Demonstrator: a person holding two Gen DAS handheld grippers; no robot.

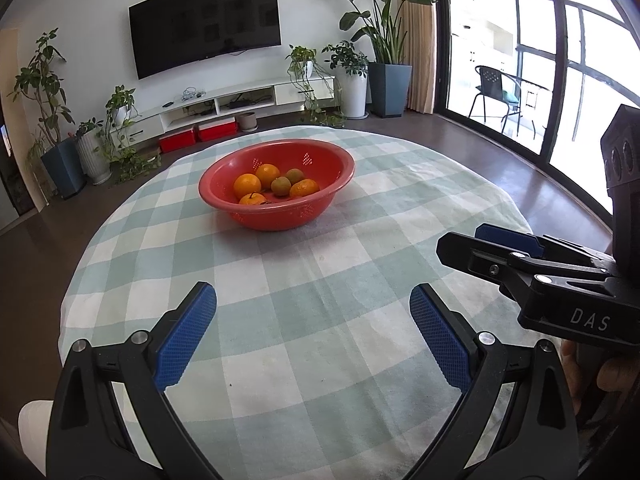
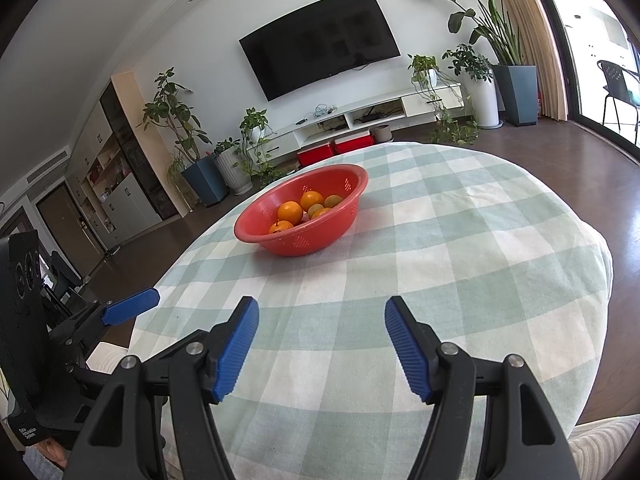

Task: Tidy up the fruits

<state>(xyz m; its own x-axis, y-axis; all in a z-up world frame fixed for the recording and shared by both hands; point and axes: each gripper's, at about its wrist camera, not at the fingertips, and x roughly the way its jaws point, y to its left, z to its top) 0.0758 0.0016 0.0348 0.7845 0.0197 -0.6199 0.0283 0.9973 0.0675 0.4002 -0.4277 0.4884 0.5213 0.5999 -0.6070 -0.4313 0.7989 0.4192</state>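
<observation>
Both my grippers hover empty over the checked tablecloth (image 1: 304, 320).
My left gripper (image 1: 313, 320) and right gripper (image 2: 322, 340) stand spread, holding nothing; the oranges (image 1: 256, 182) sit in the red bowl (image 1: 276, 216) farther ahead.

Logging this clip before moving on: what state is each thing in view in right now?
Red perforated plastic bowl: upright on the table, holding fruit.
Orange citrus fruits: four, inside the bowl.
Greenish citrus fruits: two, inside the bowl.
Green-and-white checked tablecloth: spread flat.
Left claw: open, empty.
Right claw: open, empty.
Wall-mounted television: off.
</observation>
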